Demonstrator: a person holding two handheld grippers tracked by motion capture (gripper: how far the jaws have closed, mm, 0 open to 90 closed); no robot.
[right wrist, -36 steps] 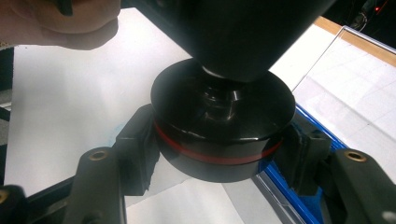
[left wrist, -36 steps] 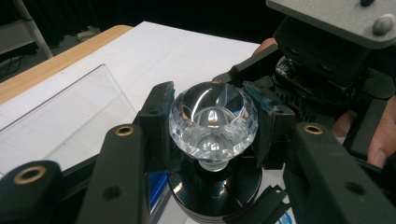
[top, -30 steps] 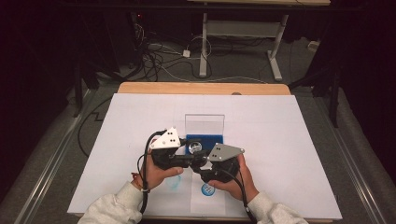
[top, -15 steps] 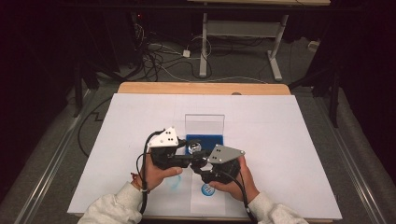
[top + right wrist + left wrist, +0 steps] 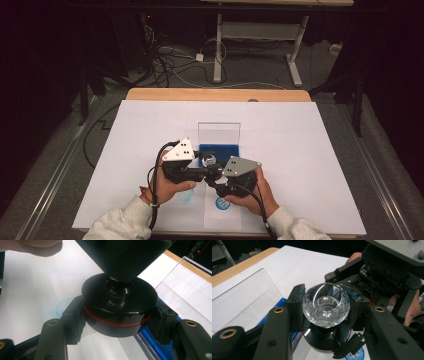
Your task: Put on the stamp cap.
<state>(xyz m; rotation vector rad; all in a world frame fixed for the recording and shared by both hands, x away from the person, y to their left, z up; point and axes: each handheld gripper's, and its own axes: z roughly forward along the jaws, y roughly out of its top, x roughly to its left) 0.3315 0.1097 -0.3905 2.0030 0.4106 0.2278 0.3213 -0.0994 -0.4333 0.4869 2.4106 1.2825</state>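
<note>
A clear faceted crystal knob (image 5: 326, 305) sits on a black round base (image 5: 120, 302) that carries a red band (image 5: 112, 322). My left gripper (image 5: 326, 308) is shut on the crystal, one pad pressing on each side. My right gripper (image 5: 117, 320) is shut on the black base just below the red band. In the high view both grippers meet over the front middle of the white sheet: left gripper (image 5: 200, 170), right gripper (image 5: 216, 177), with the knob (image 5: 208, 161) between them. It is held just in front of a clear case (image 5: 219, 132) with a blue pad (image 5: 225, 150).
The white sheet (image 5: 300, 150) covers a wooden table (image 5: 215, 94). A blue round mark (image 5: 222, 202) and a faint blue ring (image 5: 186, 197) lie on the sheet near the front edge. Cables and a desk frame stand on the floor beyond the table.
</note>
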